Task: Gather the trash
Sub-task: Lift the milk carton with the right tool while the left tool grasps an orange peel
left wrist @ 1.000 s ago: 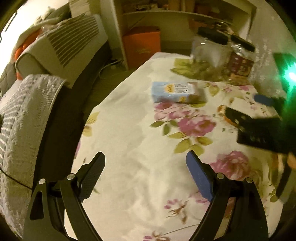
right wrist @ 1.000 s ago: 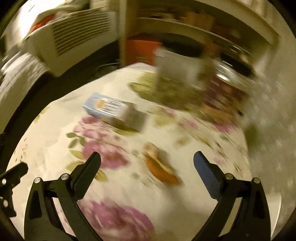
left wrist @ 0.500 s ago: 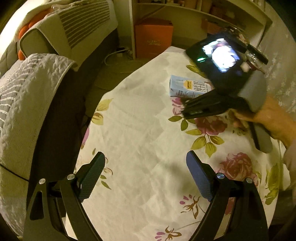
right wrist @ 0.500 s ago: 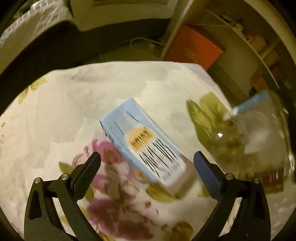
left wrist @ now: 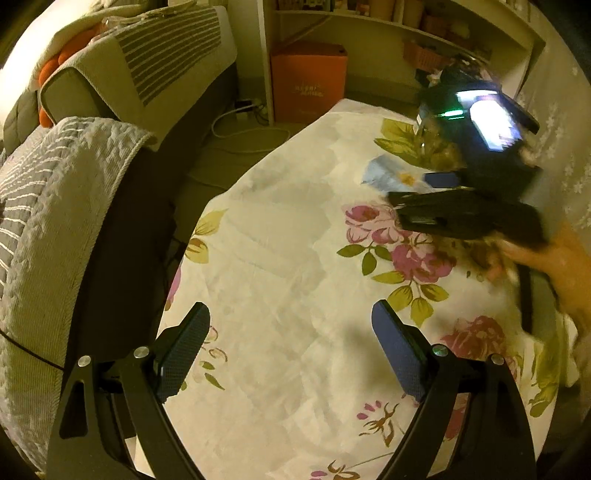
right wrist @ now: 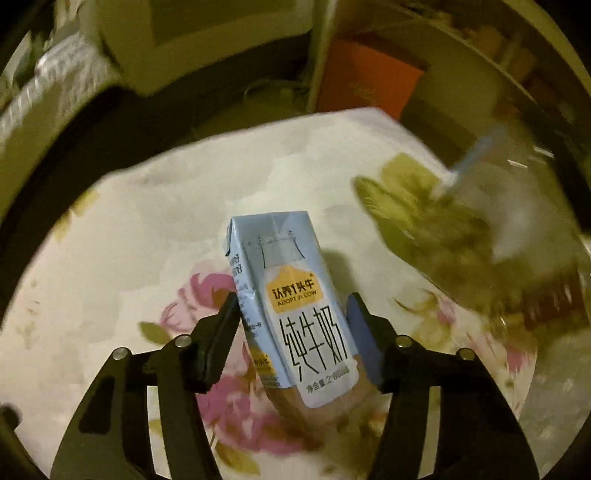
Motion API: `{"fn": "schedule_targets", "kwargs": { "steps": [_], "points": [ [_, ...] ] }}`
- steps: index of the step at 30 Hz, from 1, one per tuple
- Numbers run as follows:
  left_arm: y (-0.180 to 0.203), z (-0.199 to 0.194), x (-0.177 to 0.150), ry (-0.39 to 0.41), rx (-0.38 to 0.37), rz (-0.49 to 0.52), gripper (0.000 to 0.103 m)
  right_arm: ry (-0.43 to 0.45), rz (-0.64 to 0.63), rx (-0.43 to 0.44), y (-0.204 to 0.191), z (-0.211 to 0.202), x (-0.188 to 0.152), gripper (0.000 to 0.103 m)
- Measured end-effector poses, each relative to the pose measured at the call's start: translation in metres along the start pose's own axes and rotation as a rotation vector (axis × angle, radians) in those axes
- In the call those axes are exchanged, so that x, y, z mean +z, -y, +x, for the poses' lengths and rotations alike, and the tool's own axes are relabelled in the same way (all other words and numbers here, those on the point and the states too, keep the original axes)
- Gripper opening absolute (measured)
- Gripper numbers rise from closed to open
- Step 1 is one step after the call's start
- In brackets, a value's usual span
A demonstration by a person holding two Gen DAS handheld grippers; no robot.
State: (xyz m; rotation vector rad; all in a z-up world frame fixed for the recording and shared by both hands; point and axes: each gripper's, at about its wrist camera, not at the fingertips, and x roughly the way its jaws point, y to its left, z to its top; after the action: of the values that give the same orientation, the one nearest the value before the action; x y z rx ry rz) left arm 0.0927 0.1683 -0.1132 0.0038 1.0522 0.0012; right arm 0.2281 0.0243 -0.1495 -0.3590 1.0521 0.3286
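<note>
A light blue milk carton point(right wrist: 295, 295) lies on the floral tablecloth point(left wrist: 277, 258), its printed face up. My right gripper point(right wrist: 291, 296) straddles the carton's middle. Its jaws are closing, and both pads touch the carton's sides. In the left wrist view the right gripper point(left wrist: 408, 188) shows at the far right of the table, held by a hand point(left wrist: 546, 258), with only a corner of the carton point(left wrist: 384, 173) visible. My left gripper point(left wrist: 291, 308) hangs open above bare cloth near the table's front, nothing between its fingers.
Glass jars point(right wrist: 498, 240) stand close to the right of the carton. Beyond the table's far edge are an orange box point(left wrist: 308, 81) and white shelves point(left wrist: 406, 33). A dark sofa with striped blankets point(left wrist: 55, 192) lines the table's left side.
The right gripper moved onto the carton and its jaws narrowed from wide apart to touching both sides. The left gripper shifted slightly and stayed open.
</note>
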Motion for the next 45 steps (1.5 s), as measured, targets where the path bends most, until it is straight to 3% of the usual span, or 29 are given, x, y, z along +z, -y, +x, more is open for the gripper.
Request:
{"fn": "schedule_targets", "kwargs": {
  "steps": [8, 11, 17, 20, 25, 32, 35, 37, 39, 45],
  "points": [
    [0.039, -0.004, 0.012, 0.012, -0.033, 0.019, 0.087, 0.169, 0.233, -0.081, 0.067, -0.106, -0.053, 0.055],
    [0.066, 0.002, 0.013, 0.001, -0.047, 0.053, 0.087, 0.207, 0.341, -0.126, 0.096, -0.148, -0.09, 0.055],
    [0.125, 0.021, 0.02, -0.01, -0.123, 0.106, 0.087, 0.229, 0.493, -0.154, 0.134, -0.194, -0.157, 0.056],
    [0.155, 0.034, 0.022, -0.018, -0.148, 0.121, 0.087, 0.251, 0.581, -0.155, 0.154, -0.197, -0.185, 0.056],
    [0.187, 0.062, 0.036, -0.043, -0.183, -0.014, 0.087, 0.249, 0.73, -0.114, 0.183, -0.194, -0.218, 0.056],
    [0.226, 0.102, 0.051, -0.087, -0.1, -0.179, 0.086, 0.264, 0.754, -0.123, 0.194, -0.196, -0.227, 0.056],
    [0.231, 0.122, 0.047, -0.173, -0.094, -0.203, 0.073, 0.267, 0.756, -0.105, 0.196, -0.197, -0.227, 0.056],
    [0.238, 0.12, 0.043, -0.144, -0.049, -0.143, 0.064, 0.275, 0.758, -0.101, 0.198, -0.199, -0.226, 0.056],
    [0.243, 0.118, 0.039, -0.141, -0.034, -0.088, 0.043, 0.283, 0.761, -0.09, 0.2, -0.201, -0.226, 0.056],
    [0.229, 0.094, 0.021, -0.106, -0.04, 0.035, 0.02, 0.282, 0.758, -0.077, 0.199, -0.204, -0.228, 0.056]
  ]
}}
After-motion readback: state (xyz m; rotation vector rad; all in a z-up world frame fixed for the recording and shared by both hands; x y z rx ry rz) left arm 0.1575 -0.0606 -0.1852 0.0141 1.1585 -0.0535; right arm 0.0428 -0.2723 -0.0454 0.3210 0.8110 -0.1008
